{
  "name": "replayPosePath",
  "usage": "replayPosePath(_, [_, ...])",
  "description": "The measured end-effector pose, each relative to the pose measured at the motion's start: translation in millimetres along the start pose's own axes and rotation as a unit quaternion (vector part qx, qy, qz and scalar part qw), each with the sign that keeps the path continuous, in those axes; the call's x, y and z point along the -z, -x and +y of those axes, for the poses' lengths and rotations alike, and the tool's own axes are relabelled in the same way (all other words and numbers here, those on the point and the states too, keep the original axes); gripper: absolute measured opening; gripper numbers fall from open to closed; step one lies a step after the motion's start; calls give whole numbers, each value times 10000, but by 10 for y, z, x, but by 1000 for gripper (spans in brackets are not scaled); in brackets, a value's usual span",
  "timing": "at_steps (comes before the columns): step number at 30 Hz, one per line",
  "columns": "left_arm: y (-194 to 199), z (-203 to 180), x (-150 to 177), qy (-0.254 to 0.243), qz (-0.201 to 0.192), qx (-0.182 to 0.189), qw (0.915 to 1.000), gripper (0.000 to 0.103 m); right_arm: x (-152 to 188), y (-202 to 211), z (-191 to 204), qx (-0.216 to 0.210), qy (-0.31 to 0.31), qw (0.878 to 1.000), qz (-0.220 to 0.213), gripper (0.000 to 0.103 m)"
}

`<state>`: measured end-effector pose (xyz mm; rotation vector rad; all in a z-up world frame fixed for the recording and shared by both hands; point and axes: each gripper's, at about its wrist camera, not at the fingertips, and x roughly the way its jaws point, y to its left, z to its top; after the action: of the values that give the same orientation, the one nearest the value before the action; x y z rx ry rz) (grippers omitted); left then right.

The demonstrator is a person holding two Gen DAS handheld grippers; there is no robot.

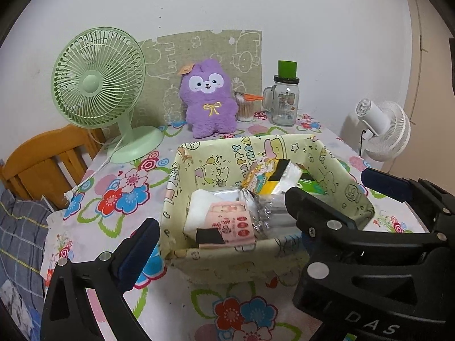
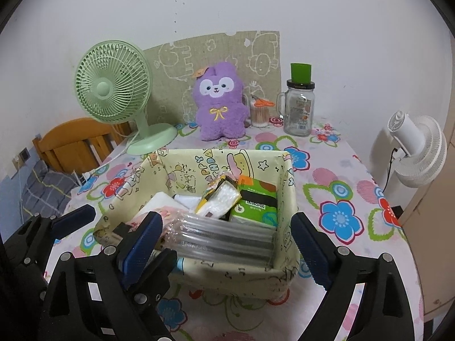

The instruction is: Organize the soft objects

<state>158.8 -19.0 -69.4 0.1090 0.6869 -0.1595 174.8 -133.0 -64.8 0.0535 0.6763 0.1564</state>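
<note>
Left wrist view: my left gripper [image 1: 253, 233] hangs wide open, empty, straddling the fabric basket [image 1: 182, 221] on the surface [image 1: 119, 199]. Pink tissue pack [image 1: 230, 221] lies inside.

Right wrist view: right gripper [image 2: 227, 241] also spread wide, holding nothing, over the basket's near rim. Green tissue pack [image 2: 257, 201] and clear wrapped pack [image 2: 227, 237] sit inside. Purple plush [image 2: 219, 105] stands well apart at the wall. I judge the packing nearly done; next move: reach for the plush.
</note>
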Motion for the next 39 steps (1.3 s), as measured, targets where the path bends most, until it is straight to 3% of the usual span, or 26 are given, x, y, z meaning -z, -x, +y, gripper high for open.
replayPosePath(39, [778, -1, 275, 243, -486, -92, 9985, 103, 263, 845, -101, 317, -62, 9985, -445, 96])
